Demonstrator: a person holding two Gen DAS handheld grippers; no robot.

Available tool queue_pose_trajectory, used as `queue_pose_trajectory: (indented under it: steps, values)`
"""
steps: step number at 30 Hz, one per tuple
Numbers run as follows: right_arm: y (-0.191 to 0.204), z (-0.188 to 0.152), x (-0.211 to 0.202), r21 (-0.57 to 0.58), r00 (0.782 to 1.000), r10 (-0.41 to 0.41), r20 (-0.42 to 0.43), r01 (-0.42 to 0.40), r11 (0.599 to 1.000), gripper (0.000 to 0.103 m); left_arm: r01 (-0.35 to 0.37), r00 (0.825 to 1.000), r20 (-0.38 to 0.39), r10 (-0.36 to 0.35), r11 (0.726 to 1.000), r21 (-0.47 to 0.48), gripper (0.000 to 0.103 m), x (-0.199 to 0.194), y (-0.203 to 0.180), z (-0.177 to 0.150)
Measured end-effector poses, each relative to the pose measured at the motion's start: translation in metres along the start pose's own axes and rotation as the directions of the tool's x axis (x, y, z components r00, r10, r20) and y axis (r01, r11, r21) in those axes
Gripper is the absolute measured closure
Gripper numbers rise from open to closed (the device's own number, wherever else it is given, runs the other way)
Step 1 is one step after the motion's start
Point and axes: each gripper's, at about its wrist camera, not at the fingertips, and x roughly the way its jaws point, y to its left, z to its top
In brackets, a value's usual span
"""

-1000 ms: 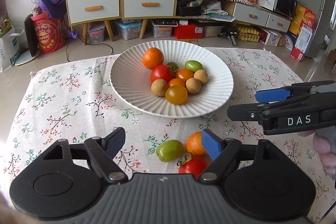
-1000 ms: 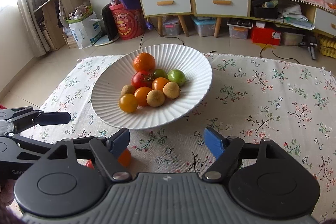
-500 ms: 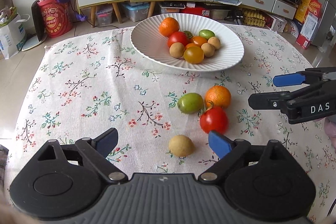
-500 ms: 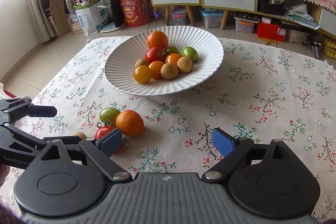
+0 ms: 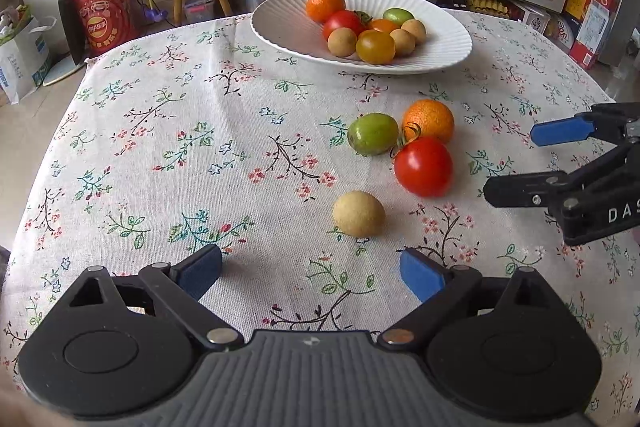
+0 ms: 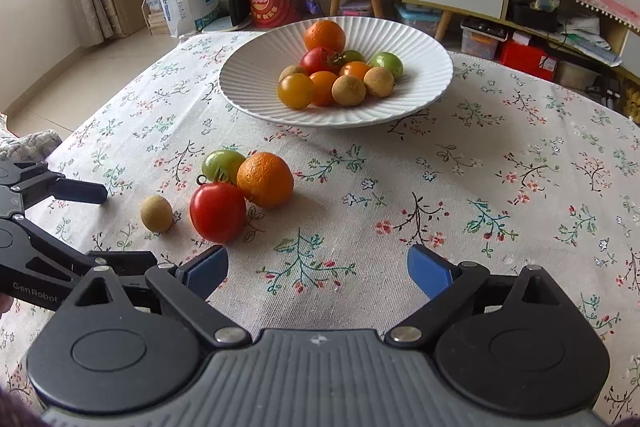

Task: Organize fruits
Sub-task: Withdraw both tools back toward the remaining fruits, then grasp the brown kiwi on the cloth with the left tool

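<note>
Four loose fruits lie on the flowered tablecloth [image 5: 168, 131]: a red tomato [image 5: 423, 166], an orange [image 5: 428, 120] at its 12 o'clock, a green tomato [image 5: 373, 133] at its 10 o'clock, and a small tan fruit [image 5: 359, 213] at its 8 o'clock, apart from the rest. The first three sit bunched close together, the tomato's curled stem reaching between its two neighbours. Beyond them, at 12 o'clock, the white ribbed plate [image 5: 280, 27] holds a heap of fruit near its middle, with bare rim all round, widest on its left. A strip of bare cloth separates the plate's near edge from the cluster.

The left gripper [image 5: 311, 269] hangs over the cloth just short of the tan fruit; its jaws have just been opening and stand wide, nothing between them. The right gripper [image 6: 318, 267] does likewise, jaws just opened wide and empty, the red tomato at its 11 o'clock. In the right wrist view the cloth from 12 to 3 o'clock lies open out to the table's far edge.
</note>
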Motion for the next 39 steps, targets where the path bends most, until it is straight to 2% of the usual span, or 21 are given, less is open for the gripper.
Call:
queue_pose_trajectory:
  steps: [7, 17, 22, 24, 34, 39]
  values:
    - [0.005, -0.005, 0.002, -0.030, 1.000, -0.009, -0.014, 0.009, 1.000, 0.007, 0.019, 0.999, 0.045, -0.019, 1.000, 0.015, 0.011, 0.004, -0.007, -0.001]
    - [0.007, -0.004, 0.002, -0.030, 1.000, -0.008, -0.010, 0.008, 1.000, 0.007, 0.080, 0.994, 0.079, -0.079, 0.997, -0.001, 0.058, 0.000, -0.009, 0.005]
    - [0.011, -0.005, 0.003, -0.035, 1.000, -0.005, -0.011, 0.005, 0.999, 0.007, 0.099, 0.992, 0.082, -0.098, 0.995, -0.007, 0.071, 0.000, -0.009, 0.006]
    - [0.012, -0.004, 0.003, -0.037, 1.000, -0.003, -0.011, 0.003, 0.999, 0.007, 0.103, 0.991, 0.082, -0.102, 0.995, -0.006, 0.081, 0.000, -0.009, 0.007]
    - [0.022, 0.004, 0.006, -0.041, 1.000, 0.027, -0.007, -0.027, 0.999, 0.009, 0.077, 0.993, 0.089, -0.075, 0.997, -0.022, 0.081, -0.006, 0.002, 0.007]
    - [0.028, 0.008, 0.011, -0.048, 0.998, 0.057, -0.020, -0.058, 0.997, 0.020, 0.064, 0.995, 0.078, -0.061, 0.997, -0.034, 0.081, -0.007, 0.009, 0.005]
